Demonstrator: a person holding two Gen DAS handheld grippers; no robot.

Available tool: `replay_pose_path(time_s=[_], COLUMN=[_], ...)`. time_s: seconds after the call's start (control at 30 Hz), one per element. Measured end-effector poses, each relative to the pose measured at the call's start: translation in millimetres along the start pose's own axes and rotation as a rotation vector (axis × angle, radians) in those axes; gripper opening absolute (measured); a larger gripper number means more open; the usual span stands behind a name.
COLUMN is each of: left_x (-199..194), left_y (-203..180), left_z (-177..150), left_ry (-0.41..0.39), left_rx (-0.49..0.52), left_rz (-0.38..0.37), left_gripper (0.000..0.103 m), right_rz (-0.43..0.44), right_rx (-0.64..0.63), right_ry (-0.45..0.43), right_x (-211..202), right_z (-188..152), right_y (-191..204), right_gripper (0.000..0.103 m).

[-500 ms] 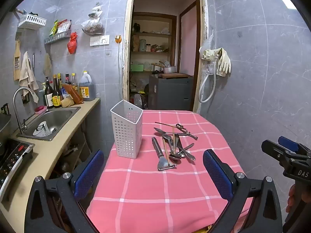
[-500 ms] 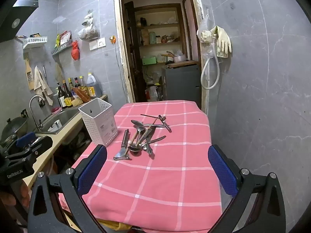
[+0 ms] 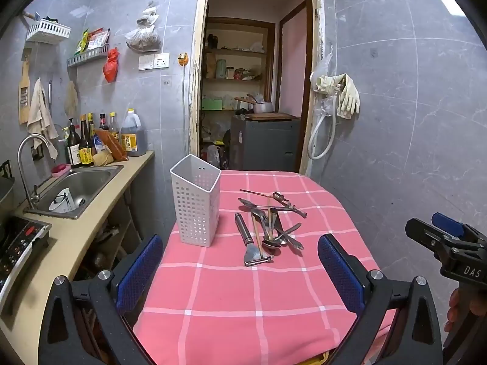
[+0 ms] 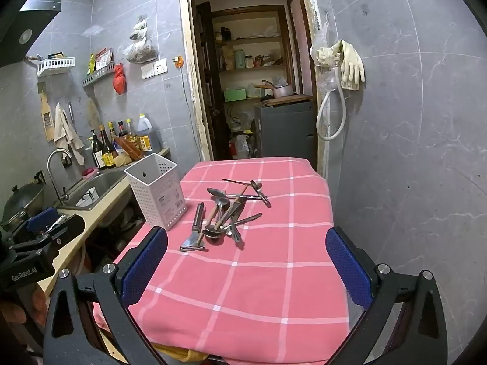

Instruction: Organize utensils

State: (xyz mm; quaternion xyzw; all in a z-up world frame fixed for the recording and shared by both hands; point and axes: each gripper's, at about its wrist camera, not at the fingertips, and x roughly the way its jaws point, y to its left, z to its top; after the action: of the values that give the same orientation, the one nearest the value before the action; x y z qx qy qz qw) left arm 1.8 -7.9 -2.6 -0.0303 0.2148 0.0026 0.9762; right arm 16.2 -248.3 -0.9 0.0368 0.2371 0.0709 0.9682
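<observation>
We hold both tongs back from the near edge of the surface (image 3: 243,304), the left tongs (image 3: 240,269) and the right tongs (image 4: 246,266) each with pads wide apart and gripping nothing, probably so we can survey the job before reaching in. The utensils (image 3: 268,225) lie in a loose crossed pile just right of the white basket (image 3: 196,200), which stands upright and looks empty, ready to take them. A peeler (image 3: 251,245) sits nearest us on the pile's basket side. Against half a second ago, the pile and basket have not shifted; both views sit at almost the same spot, so we have barely advanced.
</observation>
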Motion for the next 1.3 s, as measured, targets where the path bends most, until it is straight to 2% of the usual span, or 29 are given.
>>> replay_pose_path(time_s=[1.3], left_x=[0.7], left_y=[2.0], left_z=[0.4], left_ry=[0.008], left_rx=[-0.001], left_rz=[-0.005], left_gripper=[0.102], right_rz=[0.005], right_rx=[0.008], right_ry=[0.003], right_x=[4.0], right_z=[0.4], right_y=[2.6], right_gripper=[0.102])
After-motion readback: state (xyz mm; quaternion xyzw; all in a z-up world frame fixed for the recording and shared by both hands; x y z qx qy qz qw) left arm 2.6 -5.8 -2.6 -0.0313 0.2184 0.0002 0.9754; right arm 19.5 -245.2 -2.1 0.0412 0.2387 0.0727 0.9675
